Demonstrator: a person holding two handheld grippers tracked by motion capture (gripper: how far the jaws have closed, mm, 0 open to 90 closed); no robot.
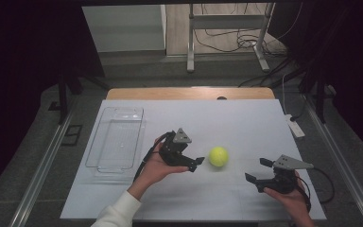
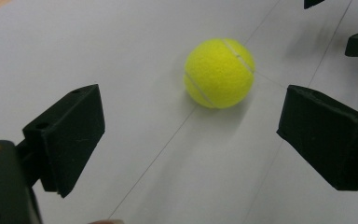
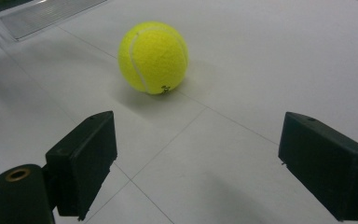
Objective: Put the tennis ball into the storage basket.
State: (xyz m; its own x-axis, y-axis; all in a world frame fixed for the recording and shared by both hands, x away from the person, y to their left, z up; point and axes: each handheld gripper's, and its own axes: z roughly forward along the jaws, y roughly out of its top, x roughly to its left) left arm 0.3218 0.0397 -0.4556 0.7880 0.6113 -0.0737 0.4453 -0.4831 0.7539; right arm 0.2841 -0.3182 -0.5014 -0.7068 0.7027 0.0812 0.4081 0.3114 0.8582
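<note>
So there's a yellow tennis ball [image 1: 218, 156] sitting on the white counter [image 1: 246, 123], roughly mid-counter and a bit toward the person's side, resting right by one of the thin lines that cross the surface. The left tool [image 1: 196, 163] is just beside the ball on its left — jaws spread wide, nothing between them, and in the left gripper view the ball [image 2: 219, 73] sits ahead of the gap, not touching either jaw. The right tool [image 1: 258, 169] is further off on the ball's right, near but clearly apart, also wide open and holding nothing; from the right gripper view the ball [image 3: 153, 57] is out in front, a little left of centre. Both tools point in toward the ball from opposite sides. A clear plastic tray [image 1: 105, 158] sits well off to the left of the counter, apparently with nothing in it — a corner of it shows up top left in the right gripper view too [image 3: 37, 18].
</note>
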